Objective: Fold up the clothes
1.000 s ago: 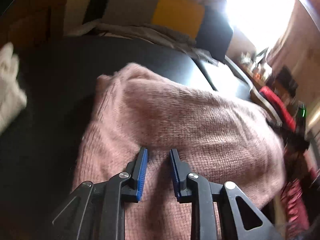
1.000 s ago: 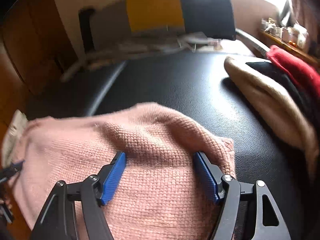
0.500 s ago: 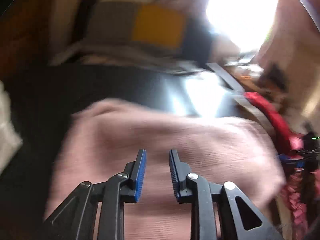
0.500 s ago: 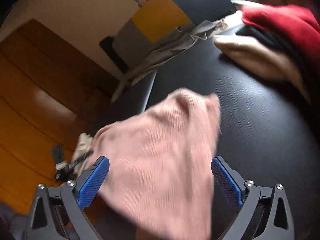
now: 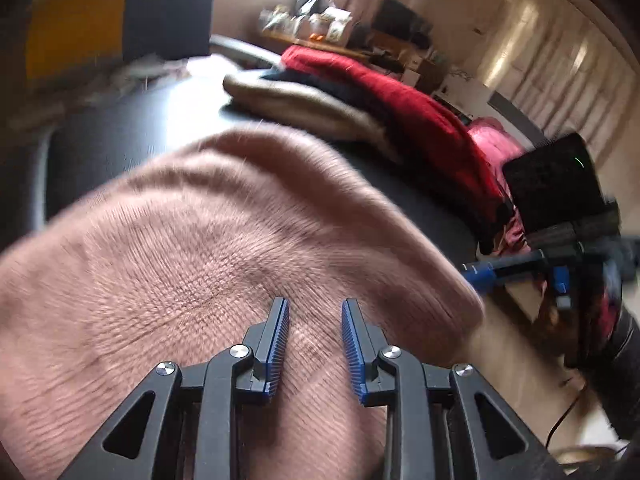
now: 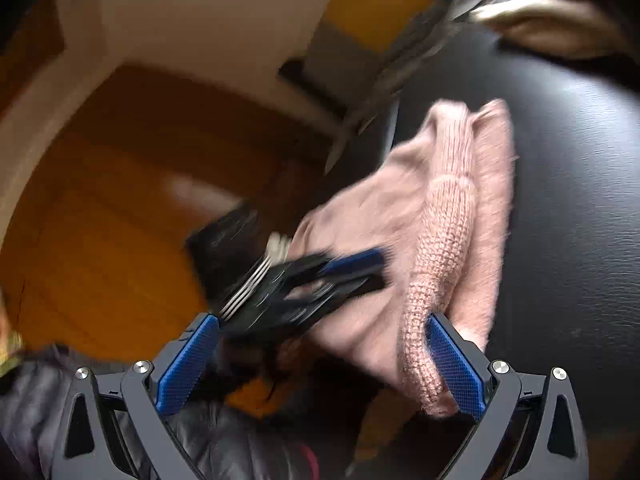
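The pink knit sweater (image 5: 224,248) is bunched on the black worktop (image 6: 568,168), its long axis running from near to far. The left claw (image 5: 314,320) is narrowly parted directly over the knit, clamped on nothing. The right claw (image 6: 320,360) is spread wide, with the sweater's near end beside its right finger; both are near.

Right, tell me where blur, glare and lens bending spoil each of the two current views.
Left wrist view: the pink sweater smears at its edges, the other gripper at right is streaked, window glare whitens the black table, and the room curves at the rim. Right wrist view: heavy motion blur over the wooden floor and the left gripper; the right gripper fingers stay sharp.
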The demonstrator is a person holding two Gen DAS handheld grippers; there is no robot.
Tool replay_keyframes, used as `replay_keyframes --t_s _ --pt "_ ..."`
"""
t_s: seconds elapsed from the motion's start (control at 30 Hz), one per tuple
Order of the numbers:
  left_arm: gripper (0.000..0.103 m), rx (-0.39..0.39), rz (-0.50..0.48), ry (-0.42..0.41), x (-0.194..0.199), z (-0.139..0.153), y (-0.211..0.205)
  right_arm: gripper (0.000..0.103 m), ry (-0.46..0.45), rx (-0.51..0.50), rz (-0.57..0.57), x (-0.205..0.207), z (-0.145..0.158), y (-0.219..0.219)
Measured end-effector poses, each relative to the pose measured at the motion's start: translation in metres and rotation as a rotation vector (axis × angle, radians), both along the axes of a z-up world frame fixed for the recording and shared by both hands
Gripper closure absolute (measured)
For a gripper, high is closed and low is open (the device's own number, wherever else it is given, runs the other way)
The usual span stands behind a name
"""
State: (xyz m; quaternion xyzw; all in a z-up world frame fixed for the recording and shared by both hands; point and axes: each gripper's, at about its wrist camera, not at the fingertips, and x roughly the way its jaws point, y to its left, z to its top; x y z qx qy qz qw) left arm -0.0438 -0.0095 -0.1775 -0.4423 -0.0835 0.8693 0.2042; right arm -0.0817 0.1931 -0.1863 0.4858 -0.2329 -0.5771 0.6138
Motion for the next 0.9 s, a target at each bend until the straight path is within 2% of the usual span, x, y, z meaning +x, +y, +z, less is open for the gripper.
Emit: replay_keyframes --t_s 0.07,0.17,0.27,0.4,0.5,0.63,0.73,0.8,0.9 --pt "0.076 0.032 -0.002 -0.004 -0.004 -0.008 -0.006 0.000 -0.006 0.074 0.056 0.003 -0.007 -0.006" --pt "0.078 -0.003 -0.022 0.009 -0.002 -0.011 -0.002 0.000 0.002 0.218 0.130 0.009 -0.020 -0.012" --pt "0.077 -0.034 -0.025 0.007 -0.004 -0.012 0.003 0.000 0.040 0.243 0.168 0.018 -0.017 -0.014" --pt "0.077 -0.037 -0.037 0.010 0.000 -0.012 -0.001 0.000 0.073 0.290 0.198 0.027 -0.016 -0.022" --pt "0.077 -0.032 -0.030 0.009 -0.002 -0.011 -0.002 0.000 0.156 0.371 0.232 0.037 -0.012 -0.035" --pt "0.077 -0.026 -0.021 0.008 -0.004 -0.009 -0.003 0.000 0.247 0.468 0.223 0.050 -0.006 -0.043" --pt "0.078 -0.015 -0.008 0.003 -0.006 -0.008 -0.005 0.000 0.340 0.589 0.166 0.058 0.005 -0.042" --pt "0.077 0.013 0.022 -0.013 -0.003 -0.003 -0.009 0.000 0.443 0.729 0.112 0.069 0.012 -0.041" --pt "0.073 0.012 0.063 -0.005 0.009 0.009 -0.014 0.000 0.545 0.768 0.057 0.083 0.031 -0.042"
